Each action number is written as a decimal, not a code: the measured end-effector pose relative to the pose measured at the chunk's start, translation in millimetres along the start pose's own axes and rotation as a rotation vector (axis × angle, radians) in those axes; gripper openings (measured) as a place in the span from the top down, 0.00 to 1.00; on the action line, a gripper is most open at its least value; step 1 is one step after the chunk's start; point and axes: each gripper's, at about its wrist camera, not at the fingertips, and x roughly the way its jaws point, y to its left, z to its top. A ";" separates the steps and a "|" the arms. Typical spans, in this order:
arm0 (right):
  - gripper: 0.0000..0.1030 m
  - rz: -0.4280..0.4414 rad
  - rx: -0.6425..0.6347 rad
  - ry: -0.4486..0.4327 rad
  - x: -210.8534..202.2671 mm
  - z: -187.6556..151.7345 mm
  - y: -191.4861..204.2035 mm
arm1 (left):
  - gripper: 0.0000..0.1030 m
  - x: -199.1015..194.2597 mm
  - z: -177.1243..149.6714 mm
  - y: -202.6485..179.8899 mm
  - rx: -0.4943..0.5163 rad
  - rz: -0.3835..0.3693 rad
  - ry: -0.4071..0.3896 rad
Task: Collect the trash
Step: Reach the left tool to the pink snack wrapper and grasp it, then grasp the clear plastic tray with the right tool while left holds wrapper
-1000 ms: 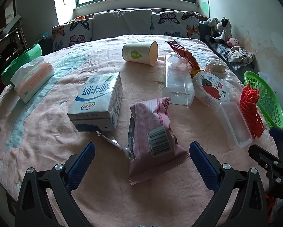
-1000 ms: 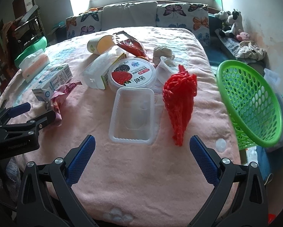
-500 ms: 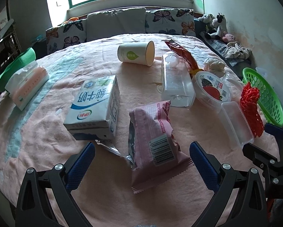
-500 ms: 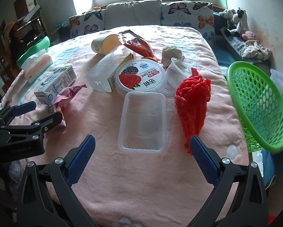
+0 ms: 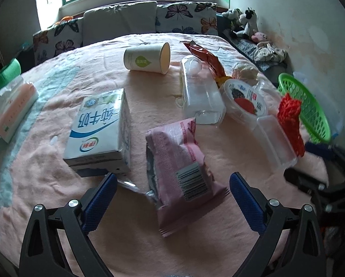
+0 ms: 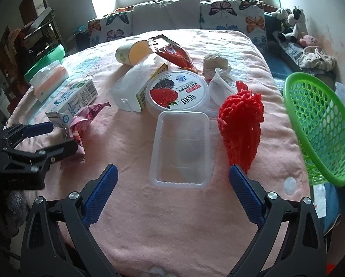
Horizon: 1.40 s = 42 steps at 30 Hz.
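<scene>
A pink snack wrapper [image 5: 179,168] lies on the pink bedspread [image 5: 149,242] beside a blue-and-white milk carton [image 5: 101,127]. My left gripper [image 5: 172,180] straddles the wrapper's near end; its jaws are closing, and the pads stand apart from the wrapper. From the right wrist view the left gripper [image 6: 57,137] sits at the wrapper [image 6: 84,120]. My right gripper [image 6: 172,170] is open around the near end of a clear plastic tray [image 6: 181,147], not touching it. A red net bag [image 6: 241,124] lies right of the tray, and a green mesh basket [image 6: 320,124] hangs off the bed's right edge.
Further back lie a tipped paper cup [image 5: 147,57], a clear plastic box [image 5: 200,92], a round berry-printed tub [image 5: 244,97], a red foil wrapper [image 5: 204,55] and crumpled paper [image 6: 215,62]. A tissue pack [image 5: 10,106] sits far left. Cushions line the headboard.
The left gripper has tilted and closed in on the pink wrapper, its fingers slightly narrower. The right gripper has edged forward, so the clear tray now lies between its fingers.
</scene>
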 end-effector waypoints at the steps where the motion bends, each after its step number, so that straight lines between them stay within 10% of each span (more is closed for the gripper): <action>1: 0.07 0.000 -0.001 0.000 -0.7 -0.6 -0.4 | 0.22 1.8 1.3 -0.1 -0.015 -0.004 0.006; 19: 0.18 0.058 0.013 0.003 -5.7 -4.6 -4.1 | 0.68 15.2 16.9 -0.2 -0.059 -0.004 0.048; 42: 0.32 0.075 0.009 0.021 20.6 18.3 -16.9 | 0.69 -27.2 24.1 0.3 -0.062 -0.139 -0.015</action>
